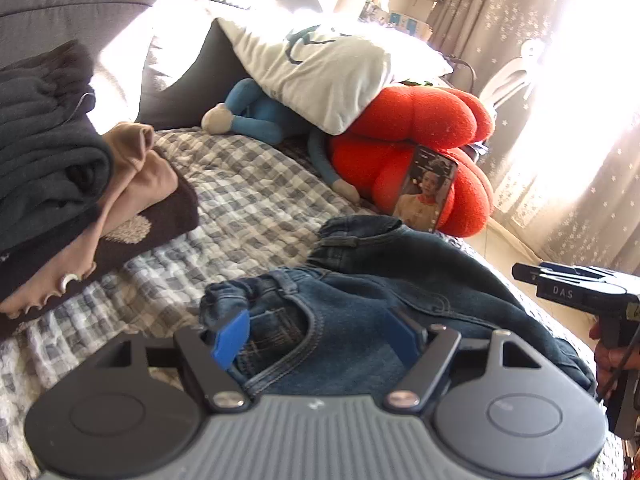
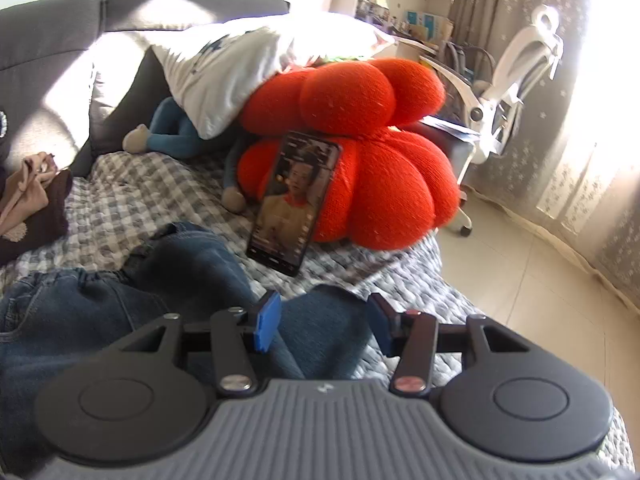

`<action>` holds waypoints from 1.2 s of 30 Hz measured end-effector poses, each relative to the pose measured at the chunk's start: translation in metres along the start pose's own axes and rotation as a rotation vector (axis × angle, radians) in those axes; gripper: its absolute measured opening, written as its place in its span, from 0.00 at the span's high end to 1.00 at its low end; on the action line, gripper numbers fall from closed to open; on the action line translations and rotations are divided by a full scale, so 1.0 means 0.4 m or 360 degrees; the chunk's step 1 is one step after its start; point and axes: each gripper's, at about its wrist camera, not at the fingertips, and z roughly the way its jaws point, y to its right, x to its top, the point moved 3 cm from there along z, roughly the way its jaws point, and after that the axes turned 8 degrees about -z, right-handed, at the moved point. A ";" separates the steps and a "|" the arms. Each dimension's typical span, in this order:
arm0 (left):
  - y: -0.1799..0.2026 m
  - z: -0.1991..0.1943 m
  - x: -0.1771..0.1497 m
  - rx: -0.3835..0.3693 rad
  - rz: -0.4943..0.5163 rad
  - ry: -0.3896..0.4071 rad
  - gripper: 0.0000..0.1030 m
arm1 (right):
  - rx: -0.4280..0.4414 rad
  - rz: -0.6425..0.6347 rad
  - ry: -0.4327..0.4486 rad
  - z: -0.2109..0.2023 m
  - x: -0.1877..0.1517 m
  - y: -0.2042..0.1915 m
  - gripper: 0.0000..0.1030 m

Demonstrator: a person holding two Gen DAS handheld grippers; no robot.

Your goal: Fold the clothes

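Observation:
Dark blue jeans (image 1: 360, 304) lie crumpled on the checked blanket (image 1: 248, 200). My left gripper (image 1: 320, 332) is open, its blue pads on either side of the waistband and pocket, with nothing clamped. My right gripper (image 2: 324, 320) is open over the jeans' leg end (image 2: 320, 320) near the blanket's edge. The jeans also show at the left of the right wrist view (image 2: 80, 312). The right gripper shows at the right edge of the left wrist view (image 1: 520, 272).
A stack of folded clothes (image 1: 52, 168) sits at the left. A phone (image 2: 294, 200) leans on a red cushion (image 2: 360, 152). A white pillow (image 1: 320, 76) lies over a blue plush toy (image 1: 256, 112). An office chair (image 2: 516, 76) and tiled floor are at the right.

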 end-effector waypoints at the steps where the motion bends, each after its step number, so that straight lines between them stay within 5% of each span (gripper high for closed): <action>1: 0.015 0.000 0.000 -0.0016 0.0021 -0.0004 0.25 | -0.0022 0.0041 -0.0041 0.000 -0.019 0.024 0.50; 16: 0.243 0.064 -0.106 -0.0236 0.0270 -0.0241 0.17 | -0.0267 0.0288 -0.0381 -0.020 -0.236 0.227 0.47; 24: 0.330 0.073 -0.152 -0.0356 0.0417 -0.0307 0.15 | -0.0289 0.0475 -0.0387 -0.078 -0.332 0.292 0.46; 27: 0.352 0.075 -0.168 -0.0405 0.0456 -0.0333 0.15 | -0.0274 0.0543 -0.0363 -0.105 -0.360 0.317 0.55; 36: 0.411 0.067 -0.201 -0.0555 0.0536 -0.0386 0.19 | -0.0315 0.0840 -0.0286 -0.187 -0.435 0.435 0.51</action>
